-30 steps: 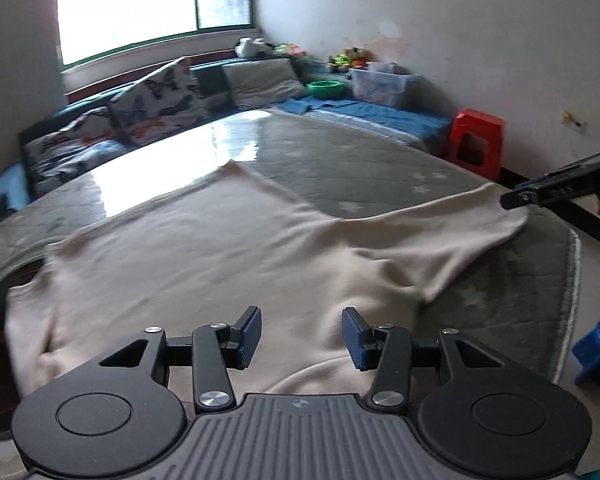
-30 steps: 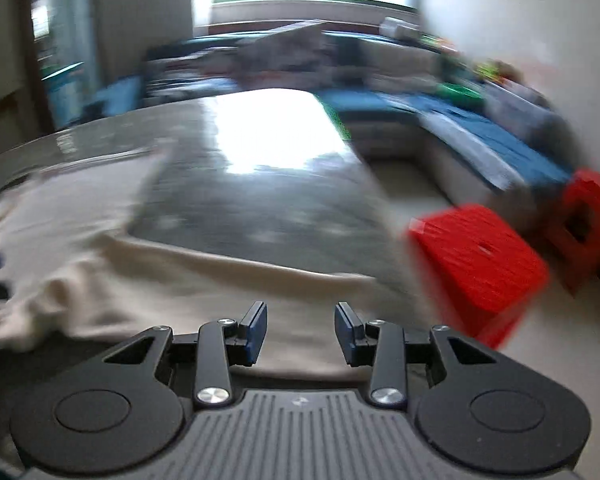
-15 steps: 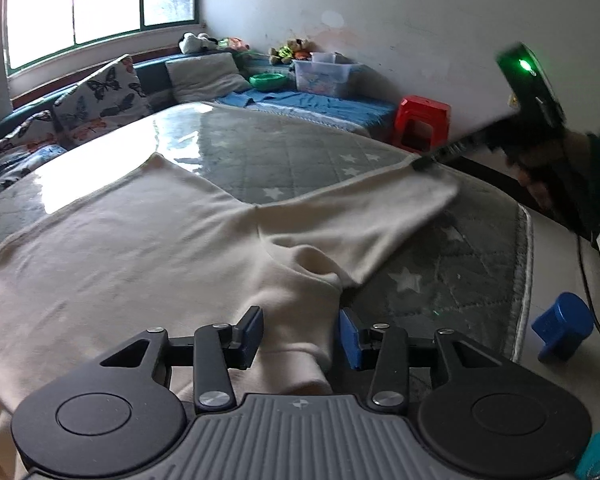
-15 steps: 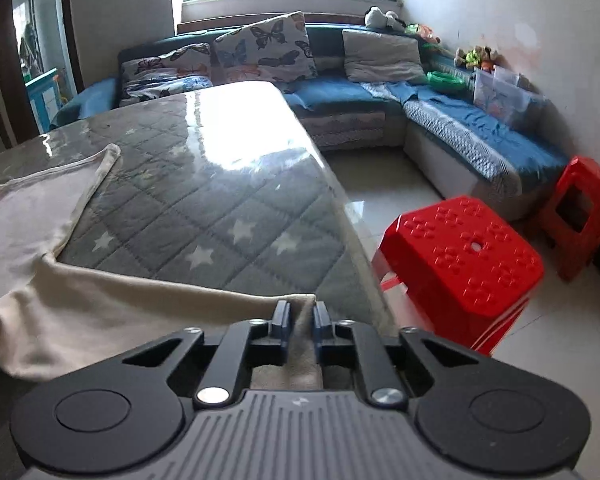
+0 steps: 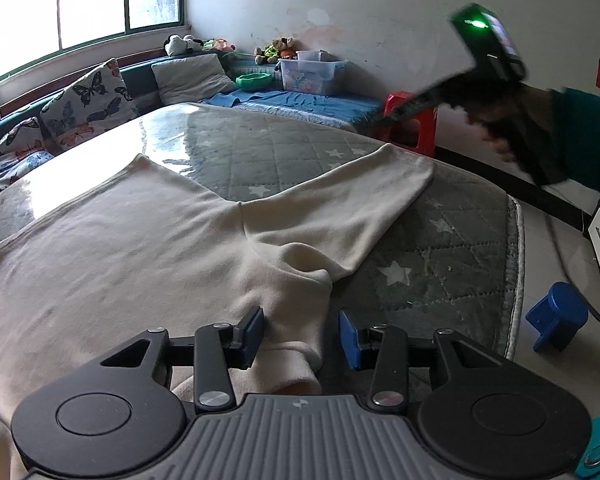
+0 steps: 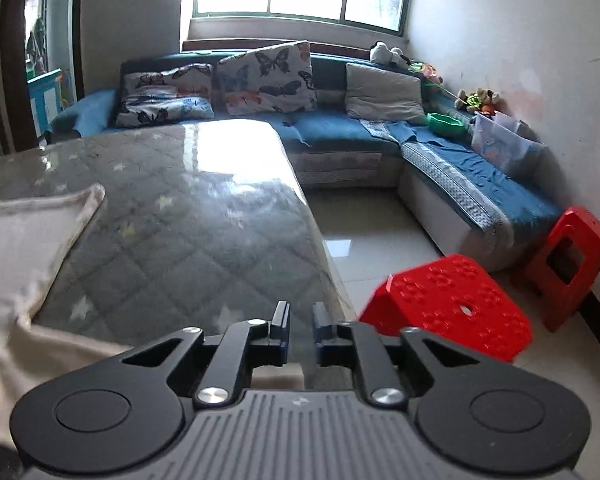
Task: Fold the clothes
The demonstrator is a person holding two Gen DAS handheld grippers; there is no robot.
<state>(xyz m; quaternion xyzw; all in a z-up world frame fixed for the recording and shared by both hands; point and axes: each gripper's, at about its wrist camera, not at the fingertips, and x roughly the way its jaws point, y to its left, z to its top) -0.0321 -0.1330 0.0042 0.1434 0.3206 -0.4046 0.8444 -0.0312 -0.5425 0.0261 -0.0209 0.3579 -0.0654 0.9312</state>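
Note:
A cream long-sleeved garment [image 5: 140, 240] lies spread on the grey quilted table [image 5: 440, 248], one sleeve [image 5: 352, 196] stretched toward the far right edge. My left gripper [image 5: 300, 332] is open, its jaws either side of a bunched fold of the garment's near edge. My right gripper [image 6: 300, 320] is open a little and lifted off the table; the sleeve end lies below it. In the left wrist view the right gripper [image 5: 384, 118] hangs above the sleeve's end, apart from it. The garment [image 6: 24, 248] shows at the left of the right wrist view.
Two red stools [image 6: 448, 312] [image 6: 572, 268] stand on the floor right of the table. A blue sofa [image 6: 340, 132] with cushions runs along the far wall. A blue stool [image 5: 556, 320] sits by the near right table corner.
My right gripper has let go of the sleeve end and risen off the table, jaws now slightly apart. My left gripper has stayed open over the bunched fold.

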